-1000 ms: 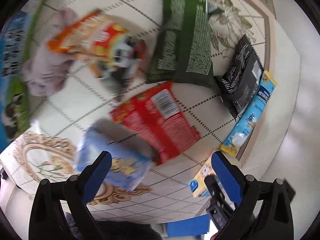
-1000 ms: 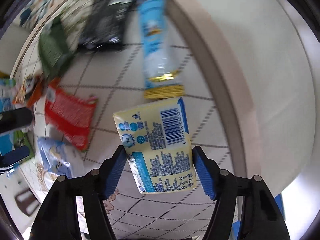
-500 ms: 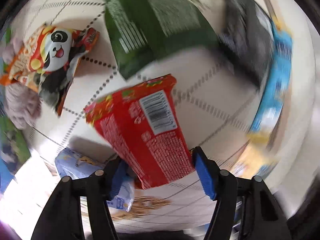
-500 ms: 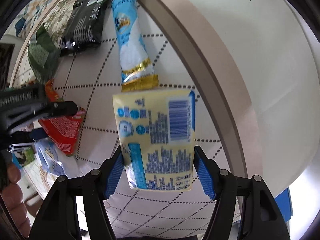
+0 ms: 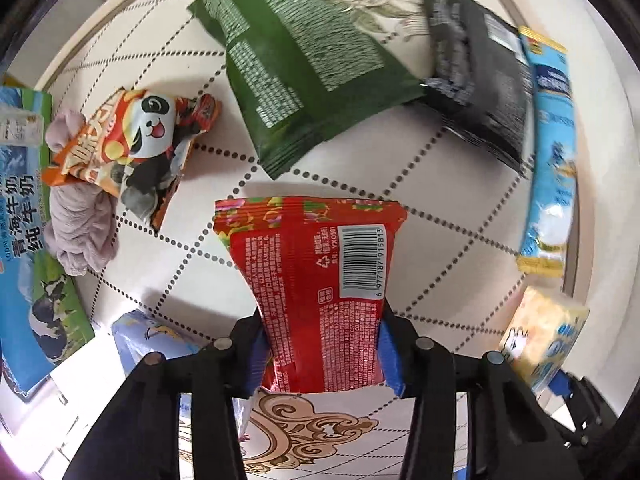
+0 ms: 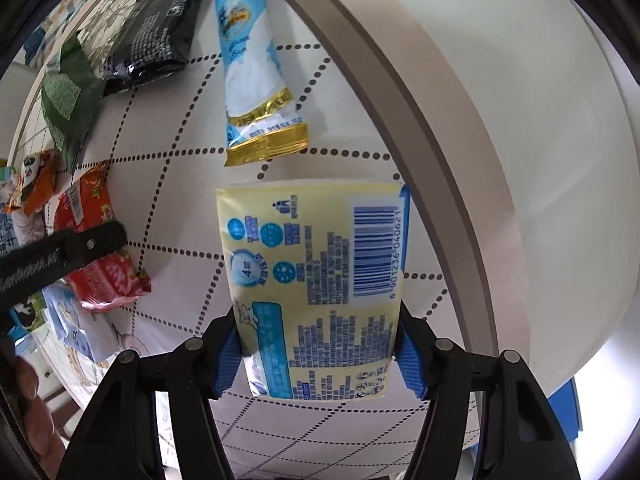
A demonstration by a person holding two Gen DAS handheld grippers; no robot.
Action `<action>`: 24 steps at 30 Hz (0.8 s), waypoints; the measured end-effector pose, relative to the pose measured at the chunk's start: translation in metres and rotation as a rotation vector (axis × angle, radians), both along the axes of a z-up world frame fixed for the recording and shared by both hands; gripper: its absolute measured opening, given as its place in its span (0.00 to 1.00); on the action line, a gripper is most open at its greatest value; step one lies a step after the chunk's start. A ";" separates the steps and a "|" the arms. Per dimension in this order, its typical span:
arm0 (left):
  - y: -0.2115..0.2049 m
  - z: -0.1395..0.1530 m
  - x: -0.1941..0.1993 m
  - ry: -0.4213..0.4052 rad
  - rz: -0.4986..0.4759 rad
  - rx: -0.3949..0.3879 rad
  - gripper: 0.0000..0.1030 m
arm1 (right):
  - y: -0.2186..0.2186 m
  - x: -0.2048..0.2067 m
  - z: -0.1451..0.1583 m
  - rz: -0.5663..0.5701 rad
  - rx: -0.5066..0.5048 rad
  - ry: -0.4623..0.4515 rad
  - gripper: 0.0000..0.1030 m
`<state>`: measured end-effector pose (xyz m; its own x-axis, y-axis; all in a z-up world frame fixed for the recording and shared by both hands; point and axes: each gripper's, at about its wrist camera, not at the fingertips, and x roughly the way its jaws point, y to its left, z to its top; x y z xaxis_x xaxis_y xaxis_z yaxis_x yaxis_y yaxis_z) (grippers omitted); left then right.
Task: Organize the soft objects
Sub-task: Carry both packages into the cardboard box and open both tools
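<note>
Holding two packs at once: your left tool (image 5: 322, 354) is clamped on the lower end of the red snack pack (image 5: 316, 280), blue pads pressed into both sides, the pack filling the centre of the left view. Your right tool (image 6: 320, 354) is closed the same way on the yellow tissue pack (image 6: 320, 280), barcode side up, centre of the right view.

Both packs look lifted off the desk (image 5: 420, 240), though I cannot tell how high.

Just past the yellow pack, upper centre of the right view, lies the long blue pouch (image 6: 250, 60) near the desk's rim. Farther, upper left, the black bag (image 6: 154, 30) and the green bag (image 6: 66, 104).

In the left view: panda pack (image 5: 136, 140) on a grey cloth (image 5: 80, 224) at mid left, milk carton (image 5: 24, 232) at the far left edge, a pale blue pack (image 5: 152, 336) lower left.

My read: you are carrying both to a placing spot. Keep the squeeze steady; these crush and slip. Set each down flat, parallel to the row ahead, not overlapping the blue pouch, and release one tool at a time.
</note>
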<state>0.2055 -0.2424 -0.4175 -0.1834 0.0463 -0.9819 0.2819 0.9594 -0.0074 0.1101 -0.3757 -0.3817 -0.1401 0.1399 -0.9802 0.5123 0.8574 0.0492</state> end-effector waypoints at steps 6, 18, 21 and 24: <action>0.019 0.046 -0.019 -0.053 -0.006 -0.054 0.41 | -0.001 -0.012 0.006 -0.014 0.045 -0.059 0.63; 0.153 0.202 -0.012 -0.228 0.120 -0.261 0.41 | 0.105 0.003 0.083 0.190 0.153 -0.279 0.63; 0.198 0.229 -0.005 -0.268 0.161 -0.265 0.41 | 0.146 0.036 0.125 0.268 0.190 -0.335 0.63; 0.261 0.248 0.007 -0.294 0.208 -0.246 0.41 | 0.194 0.060 0.162 0.345 0.223 -0.374 0.63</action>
